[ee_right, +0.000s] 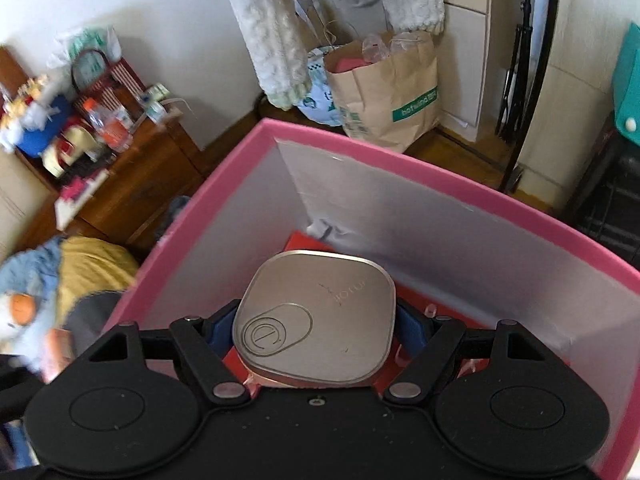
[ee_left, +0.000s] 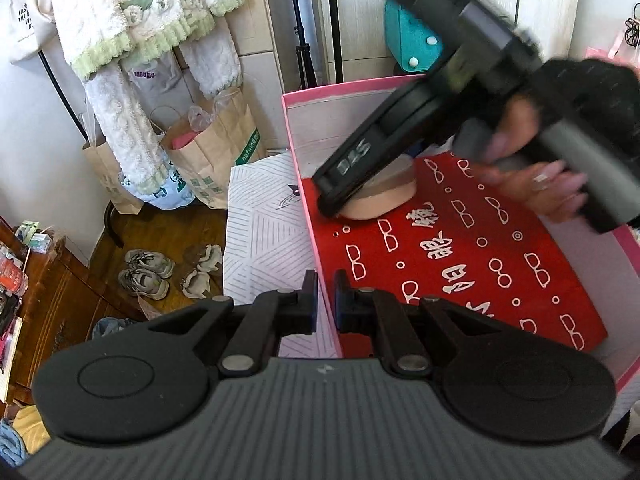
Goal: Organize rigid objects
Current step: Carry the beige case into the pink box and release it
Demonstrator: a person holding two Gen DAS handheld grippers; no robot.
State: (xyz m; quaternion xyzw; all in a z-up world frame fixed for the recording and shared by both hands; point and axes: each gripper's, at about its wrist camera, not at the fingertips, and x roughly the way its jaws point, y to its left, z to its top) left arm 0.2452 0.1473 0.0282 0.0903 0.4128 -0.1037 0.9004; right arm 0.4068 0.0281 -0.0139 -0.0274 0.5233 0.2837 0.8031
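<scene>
My left gripper (ee_left: 326,300) is clenched on the near left wall of the pink box (ee_left: 308,216); its 2 blue-padded fingers (ee_left: 311,300) sit on either side of the thin cardboard edge, one outside, one inside.

My right gripper (ee_right: 316,328) is grasping the compact case (ee_right: 316,320), a flat rounded-square case with a silver-beige lid and an oval emblem near one corner. The blue pads (ee_right: 218,330) press its 2 opposite sides, jaws spread wide to span it.

Case position: inside the pink box, toward the far left corner, low over the red patterned sheet (ee_left: 460,256) that lines the box floor. From the left wrist view the case (ee_left: 384,196) shows as a pale disc under the right gripper's finger (ee_left: 352,168); I cannot tell whether it touches the sheet or is just above it.

My right hand (ee_left: 532,160) wraps the gripper handle; a ring shows on 1 finger. That view is motion-blurred around the right tool.

Box walls are white inside, pink on the rim. Beside the box on the left lies a white striped sheet (ee_left: 264,240). Beyond: a brown paper bag (ee_right: 384,92) on the wood floor.
</scene>
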